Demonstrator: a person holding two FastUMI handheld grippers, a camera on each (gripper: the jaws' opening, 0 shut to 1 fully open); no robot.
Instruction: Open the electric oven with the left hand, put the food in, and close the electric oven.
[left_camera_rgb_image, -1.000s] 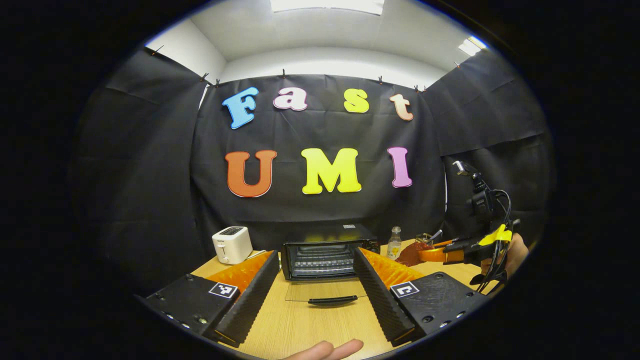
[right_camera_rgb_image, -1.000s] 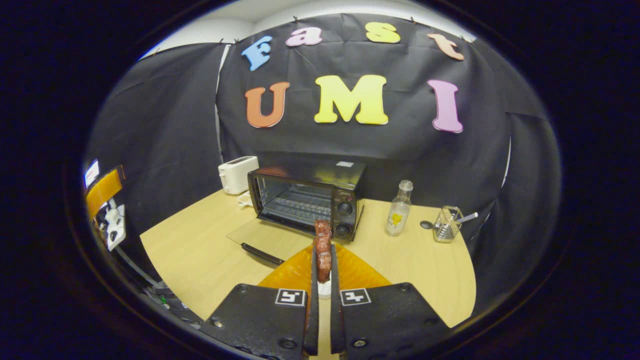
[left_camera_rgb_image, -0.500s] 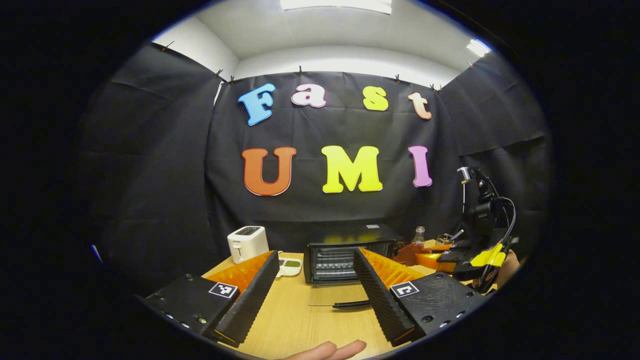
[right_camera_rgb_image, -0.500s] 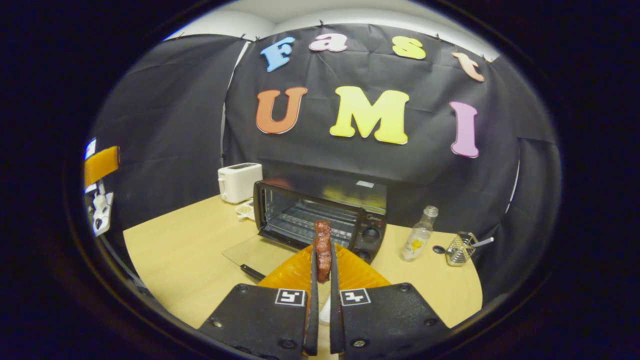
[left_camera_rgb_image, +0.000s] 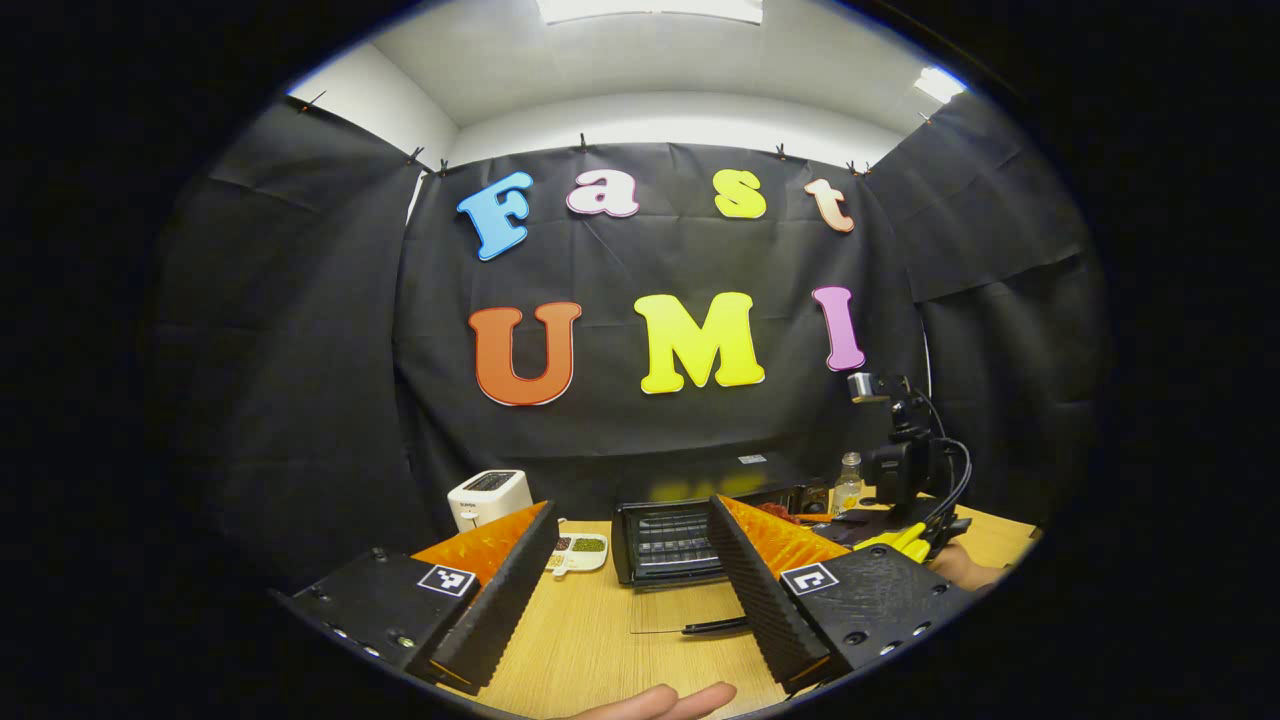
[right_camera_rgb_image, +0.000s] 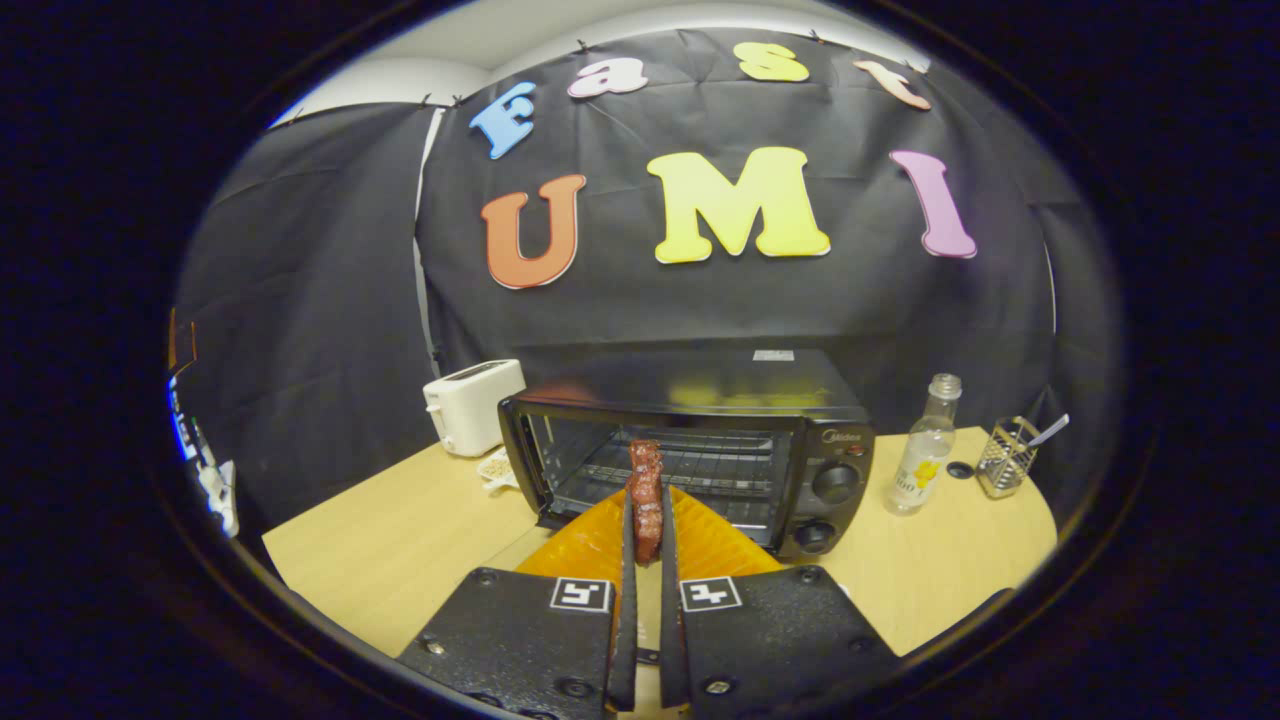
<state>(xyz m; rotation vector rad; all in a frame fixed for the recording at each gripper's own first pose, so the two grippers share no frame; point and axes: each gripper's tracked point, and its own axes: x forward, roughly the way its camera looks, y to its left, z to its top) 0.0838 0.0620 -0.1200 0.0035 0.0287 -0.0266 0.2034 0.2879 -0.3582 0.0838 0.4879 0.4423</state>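
1. left gripper view, from the left: white toaster at the back of the wooden table, then a small white dish with divided compartments just beside it.
2. left gripper low in front, fingers spread wide, nothing between them.
3. electric oven seen between those fingers, door dropped flat onto the table, rack visible inside.
4. right of the oven: a bottle, then the right gripper with its camera rig and yellow parts, tip near the oven's right end.
5. right gripper view, from the left: toaster, small dish, then the oven open, two knobs on its right panel.
6. right gripper clamped tight on the food, a reddish-brown strip standing upright, held in front of the oven's opening, not yet inside.
7. farther right: bottle, a small dark round thing, a wire holder with a utensil.
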